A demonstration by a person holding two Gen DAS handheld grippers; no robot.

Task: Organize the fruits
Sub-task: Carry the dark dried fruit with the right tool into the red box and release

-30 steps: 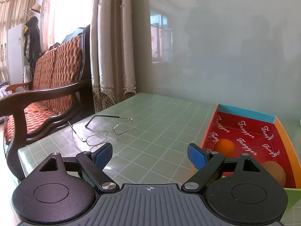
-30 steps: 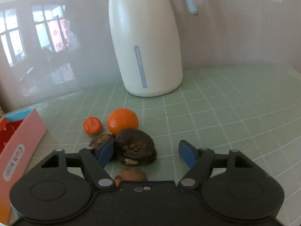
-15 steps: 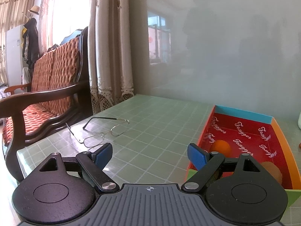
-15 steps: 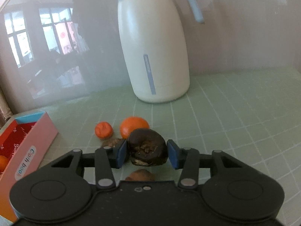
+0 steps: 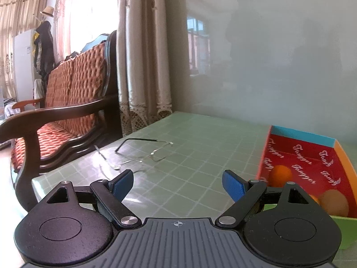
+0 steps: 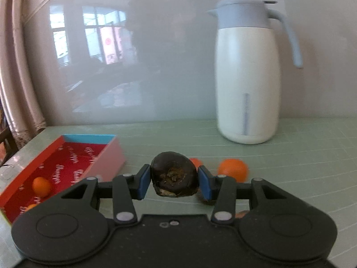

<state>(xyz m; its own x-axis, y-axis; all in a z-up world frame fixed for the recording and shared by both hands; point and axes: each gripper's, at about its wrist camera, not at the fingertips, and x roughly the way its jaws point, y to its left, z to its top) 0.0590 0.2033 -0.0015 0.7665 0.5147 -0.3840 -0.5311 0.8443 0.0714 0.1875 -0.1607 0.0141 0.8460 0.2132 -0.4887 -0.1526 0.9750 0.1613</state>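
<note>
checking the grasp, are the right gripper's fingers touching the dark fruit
Touching. The right wrist view shows the right gripper with both blue fingers pressed against the sides of the dark fruit, no gap.

The left gripper (image 5: 177,184) is built from matte black linkage arms with triangular cut-outs, silver pivot screws and blue pads (image 5: 233,188); a ribbed grey housing with a small crosshair mark is seen below. The right gripper (image 6: 174,182) is made alike, with blue pads (image 6: 142,182) and a smooth black housing bearing two small round studs.
</note>
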